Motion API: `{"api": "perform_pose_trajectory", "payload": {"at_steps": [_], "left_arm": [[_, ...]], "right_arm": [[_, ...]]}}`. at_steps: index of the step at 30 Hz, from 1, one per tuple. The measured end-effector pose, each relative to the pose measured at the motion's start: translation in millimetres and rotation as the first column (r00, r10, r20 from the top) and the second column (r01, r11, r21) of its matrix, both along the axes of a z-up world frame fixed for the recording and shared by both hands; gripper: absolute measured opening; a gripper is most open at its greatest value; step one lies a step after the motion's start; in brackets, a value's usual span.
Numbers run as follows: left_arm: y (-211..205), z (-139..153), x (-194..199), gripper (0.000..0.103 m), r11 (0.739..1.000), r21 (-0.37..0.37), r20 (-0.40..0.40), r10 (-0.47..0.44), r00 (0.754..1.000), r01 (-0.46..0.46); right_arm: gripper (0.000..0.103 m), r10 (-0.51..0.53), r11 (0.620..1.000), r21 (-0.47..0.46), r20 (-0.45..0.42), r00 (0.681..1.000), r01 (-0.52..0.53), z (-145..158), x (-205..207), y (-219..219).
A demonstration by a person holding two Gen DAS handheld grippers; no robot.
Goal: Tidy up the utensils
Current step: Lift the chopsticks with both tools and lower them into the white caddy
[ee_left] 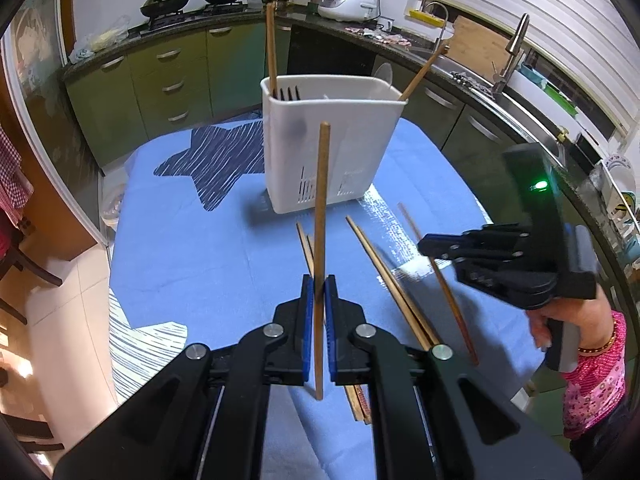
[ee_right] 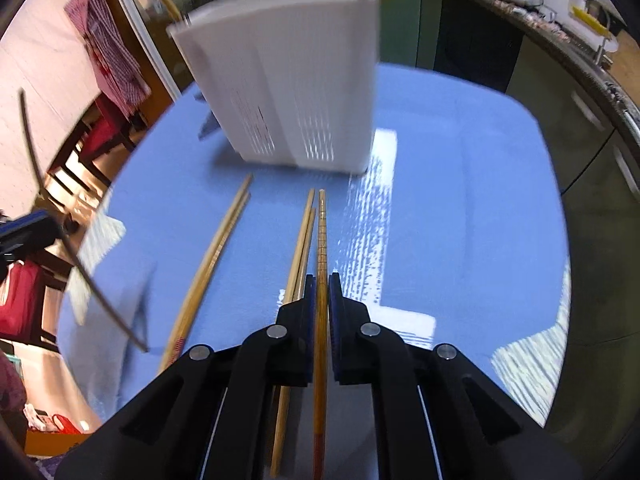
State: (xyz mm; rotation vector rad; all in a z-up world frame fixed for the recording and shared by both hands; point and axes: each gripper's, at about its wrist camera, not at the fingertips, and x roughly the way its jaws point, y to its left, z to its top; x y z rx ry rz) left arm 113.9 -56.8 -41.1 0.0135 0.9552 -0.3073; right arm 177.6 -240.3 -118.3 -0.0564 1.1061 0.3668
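The left tool is clamped shut on a single wooden chopstick, its blue pads pressing the stick from both sides; the stick stands nearly upright in the grip, one end rising ahead of the tips and the other hanging below them. Straight beyond that tool, on the blue cloth covering the counter, stands the white utensil holder, with wooden sticks leaning out of its left and right corners. Just right of the left tool's tips, loose chopsticks lie flat on the cloth. Further right, a hand in a pink patterned sleeve carries the right tool, which is closed tight on a darker ridged chopstick running forward between its pads toward the holder. Immediately left of the right tool's tips lies a pair of pale chopsticks, and further left another pair angles across the cloth. The holder sits ahead and slightly left of this tool, blurred in the right wrist view.
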Motion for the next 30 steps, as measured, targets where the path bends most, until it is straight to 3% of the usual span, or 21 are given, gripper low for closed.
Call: {"api": "perform_pose_trajectory", "payload": {"at_steps": [10, 16, 30], "left_arm": [[-4, 21, -6, 0.006, 1.000, -0.003, 0.033, -0.025, 0.999, 0.025], [-9, 46, 1, 0.006, 1.000, -0.004, 0.079, -0.028, 0.996, 0.029], [-27, 148, 38, 0.006, 0.999, -0.017, 0.252, -0.033, 0.967, 0.038]], "right_arm": [[0.007, -0.021, 0.995, 0.100, 0.134, 0.991, 0.007, 63, -35, -27], [0.007, -0.045, 0.988, 0.157, 0.241, 0.969, 0.006, 114, -40, -35], [0.007, -0.031, 0.982, 0.185, 0.381, 0.924, -0.043, 227, -13, -17]]}}
